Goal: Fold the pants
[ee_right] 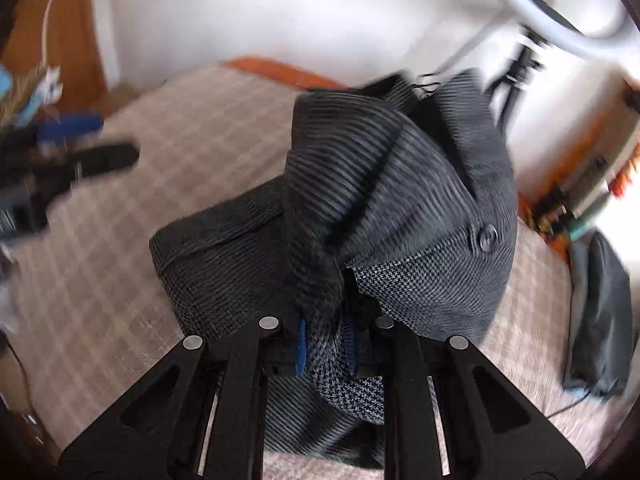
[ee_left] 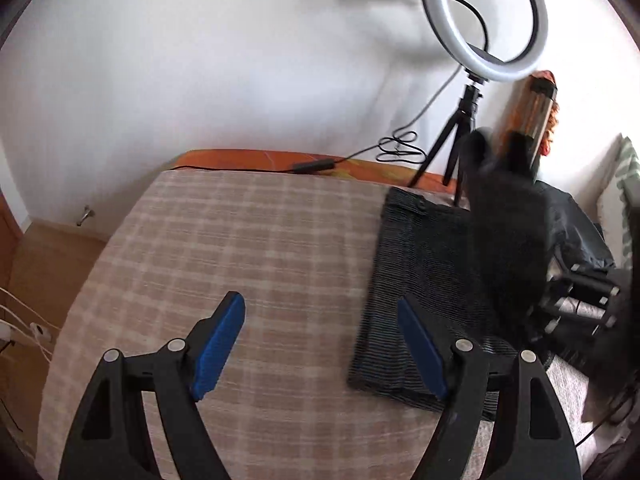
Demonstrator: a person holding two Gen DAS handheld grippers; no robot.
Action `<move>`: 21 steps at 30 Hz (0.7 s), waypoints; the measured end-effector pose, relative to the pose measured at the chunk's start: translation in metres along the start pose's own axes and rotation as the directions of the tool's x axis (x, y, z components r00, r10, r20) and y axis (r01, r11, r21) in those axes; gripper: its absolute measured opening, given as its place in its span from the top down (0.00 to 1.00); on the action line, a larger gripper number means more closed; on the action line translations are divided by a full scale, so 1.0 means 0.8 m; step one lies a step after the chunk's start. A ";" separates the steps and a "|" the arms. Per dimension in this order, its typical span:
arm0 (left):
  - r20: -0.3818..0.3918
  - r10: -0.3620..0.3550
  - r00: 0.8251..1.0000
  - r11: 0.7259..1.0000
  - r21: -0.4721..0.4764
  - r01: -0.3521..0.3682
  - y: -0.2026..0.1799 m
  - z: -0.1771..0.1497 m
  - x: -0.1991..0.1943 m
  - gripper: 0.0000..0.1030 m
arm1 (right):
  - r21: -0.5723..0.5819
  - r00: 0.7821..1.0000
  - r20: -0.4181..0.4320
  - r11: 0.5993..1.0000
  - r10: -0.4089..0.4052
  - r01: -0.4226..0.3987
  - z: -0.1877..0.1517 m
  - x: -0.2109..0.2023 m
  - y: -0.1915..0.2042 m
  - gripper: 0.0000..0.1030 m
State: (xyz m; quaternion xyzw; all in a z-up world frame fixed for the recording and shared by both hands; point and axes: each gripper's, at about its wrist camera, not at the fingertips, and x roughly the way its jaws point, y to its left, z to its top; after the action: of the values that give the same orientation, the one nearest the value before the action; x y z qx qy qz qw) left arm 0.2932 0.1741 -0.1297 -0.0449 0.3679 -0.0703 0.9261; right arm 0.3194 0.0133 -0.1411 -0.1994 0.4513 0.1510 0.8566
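Observation:
The dark grey houndstooth pants [ee_left: 424,276] lie partly folded on the right side of the checked bed cover [ee_left: 240,240]. My left gripper [ee_left: 320,344] is open and empty, above the cover just left of the pants' near edge. My right gripper [ee_right: 326,344] is shut on a bunched part of the pants [ee_right: 384,184] and lifts it, so the cloth with its button [ee_right: 486,237] drapes up and over. In the left wrist view the lifted cloth [ee_left: 504,216] hangs blurred at the right. The left gripper [ee_right: 76,152] shows blurred at the right wrist view's left.
A ring light [ee_left: 486,20] on a small tripod [ee_left: 452,144] stands at the bed's far right, its cable [ee_left: 312,166] along the far edge. A dark bag [ee_right: 600,312] lies at the right. Wooden floor and cables [ee_left: 24,328] are at the left.

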 end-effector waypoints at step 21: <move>-0.069 -0.083 0.994 0.982 0.165 0.093 -0.091 0.036 0.057 0.26 | 0.303 0.950 0.178 0.904 0.256 -0.300 -0.020 -0.029 -0.181 0.48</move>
State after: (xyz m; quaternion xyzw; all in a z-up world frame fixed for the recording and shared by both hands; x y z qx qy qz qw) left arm 0.3386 0.0958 -0.1298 0.0191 0.3866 -0.1432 0.9109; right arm 0.3583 -0.1228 -0.1002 0.0223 0.4352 0.2082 0.8756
